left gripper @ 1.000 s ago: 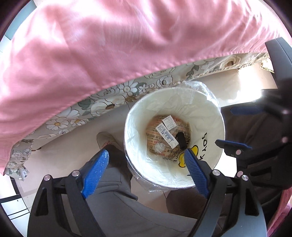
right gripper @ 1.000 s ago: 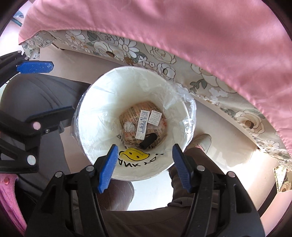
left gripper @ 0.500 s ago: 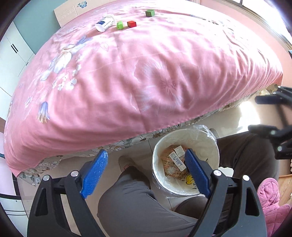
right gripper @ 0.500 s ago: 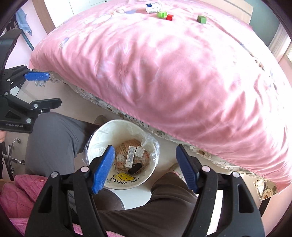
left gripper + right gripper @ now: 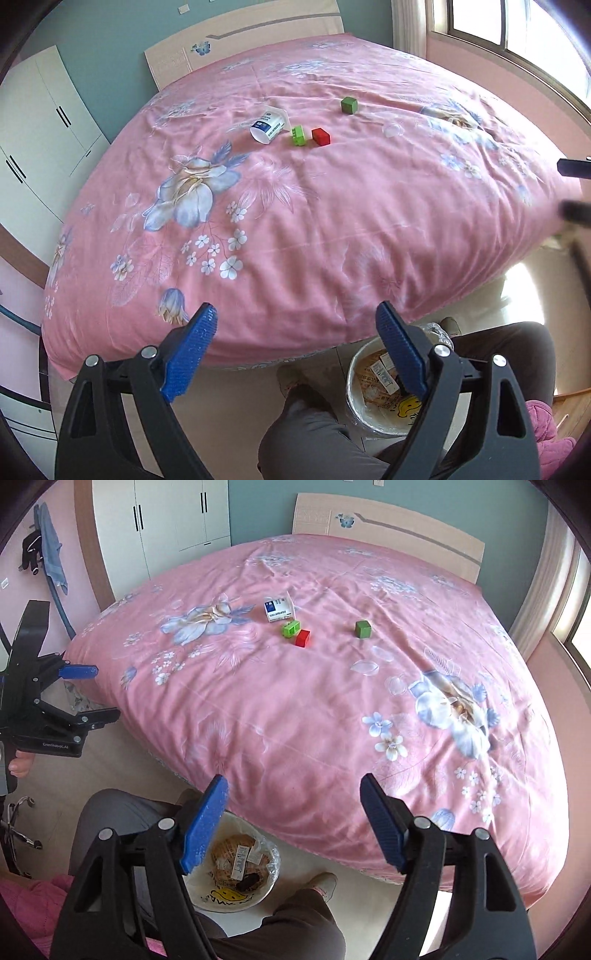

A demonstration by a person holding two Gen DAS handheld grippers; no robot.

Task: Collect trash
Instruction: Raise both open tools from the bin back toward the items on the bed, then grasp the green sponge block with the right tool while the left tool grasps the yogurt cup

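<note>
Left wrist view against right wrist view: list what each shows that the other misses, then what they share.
Only the left wrist view shows the window.

Only the right wrist view shows the blue towel hanging on the wall, a chair base, and the whole left gripper, open and empty.

Both show the pink bed, the tipped white cup, the light green block, red block, dark green cube, the wardrobe and the trash bin.

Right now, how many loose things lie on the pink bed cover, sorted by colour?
Green blocks: 2, a bright one and a dark one
Red block: 1
White and blue cup, lying on its side: 1
Total: 4
</note>
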